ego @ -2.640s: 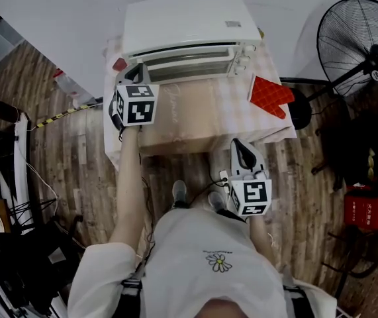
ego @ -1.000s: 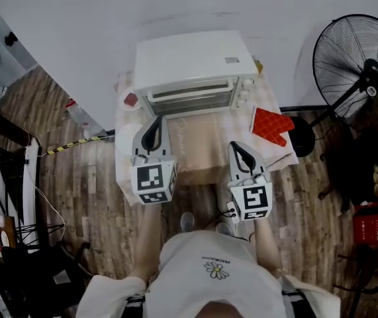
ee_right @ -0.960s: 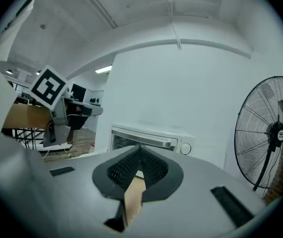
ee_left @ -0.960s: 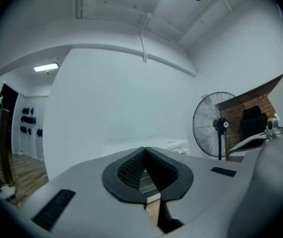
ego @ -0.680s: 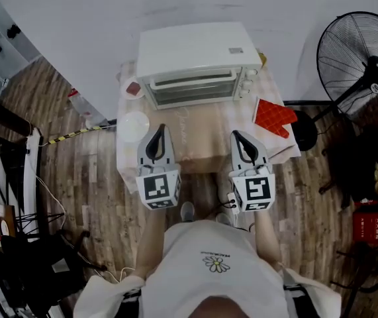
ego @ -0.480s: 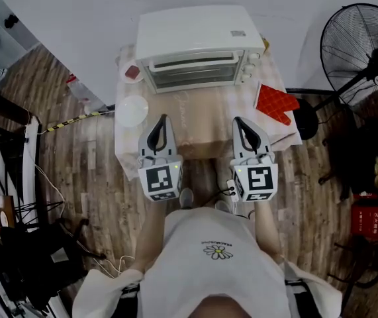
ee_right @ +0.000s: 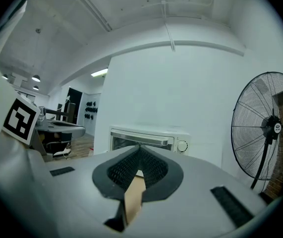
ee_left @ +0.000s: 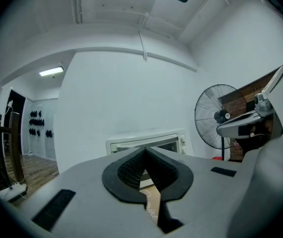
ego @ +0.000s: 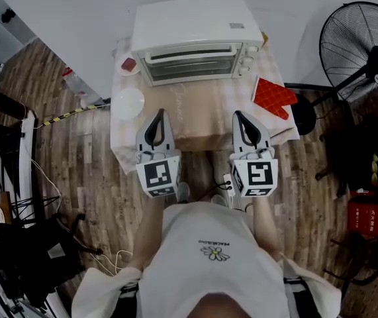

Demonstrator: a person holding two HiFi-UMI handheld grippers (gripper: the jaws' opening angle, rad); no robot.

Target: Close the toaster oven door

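The white toaster oven point(ego: 192, 38) stands at the far side of the table point(ego: 202, 114), its glass door upright against the front with the handle bar across the top. Both grippers hover over the table's near edge, side by side and pointing at the oven, well short of it. My left gripper point(ego: 159, 112) is shut with nothing in it, and so is my right gripper point(ego: 237, 114). In the left gripper view the oven point(ee_left: 146, 142) shows just beyond the closed jaw tips point(ee_left: 144, 150). The right gripper view shows the oven point(ee_right: 146, 139) behind its tips point(ee_right: 139, 146).
A white plate point(ego: 128, 103) lies on the table's left side, with a small red dish point(ego: 128, 65) beside the oven. A red oven mitt point(ego: 272, 97) lies at the right edge. A standing fan point(ego: 364, 42) is to the right of the table.
My left gripper has drawn back from the oven's front to the table's near edge, level with the right gripper. The right gripper has stayed about where it was.
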